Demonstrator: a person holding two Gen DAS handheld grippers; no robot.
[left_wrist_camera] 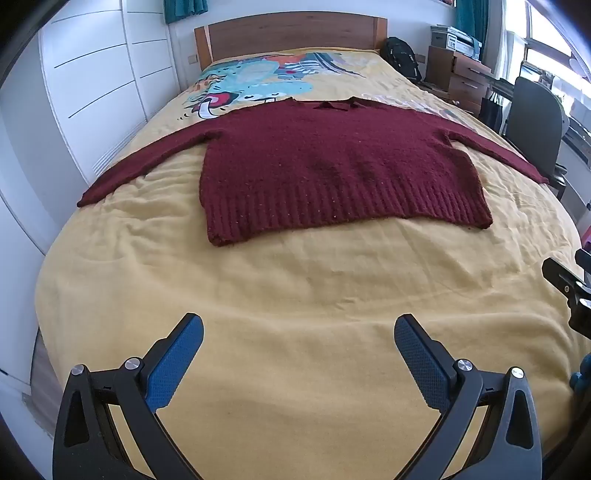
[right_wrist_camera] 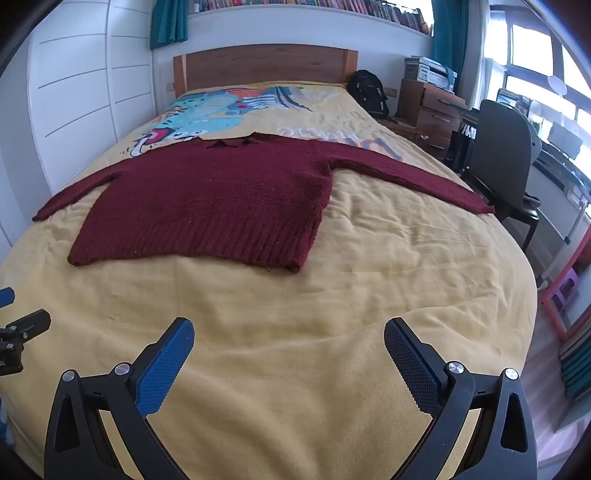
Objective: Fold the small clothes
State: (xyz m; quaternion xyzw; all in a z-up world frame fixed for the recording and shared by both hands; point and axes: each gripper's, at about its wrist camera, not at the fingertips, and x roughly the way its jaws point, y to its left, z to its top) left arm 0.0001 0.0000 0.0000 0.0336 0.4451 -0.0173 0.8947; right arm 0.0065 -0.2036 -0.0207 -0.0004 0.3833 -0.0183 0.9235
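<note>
Maroon sweater (left_wrist_camera: 332, 166) lies flat, sleeves spread, on yellow bedspread (left_wrist_camera: 295, 295); left gripper (left_wrist_camera: 299, 328) and right gripper (right_wrist_camera: 290, 330) gape empty; bookshelf (right_wrist_camera: 332, 7) visible only rightward.

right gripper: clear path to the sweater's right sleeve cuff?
Probably yes. The right gripper is open over bare yellow bedspread, and the sleeve lies flat, stretched toward the bed's edge with nothing on it. Only open bedspread lies between; the cuff sits far out, so it needs a long reach.
</note>
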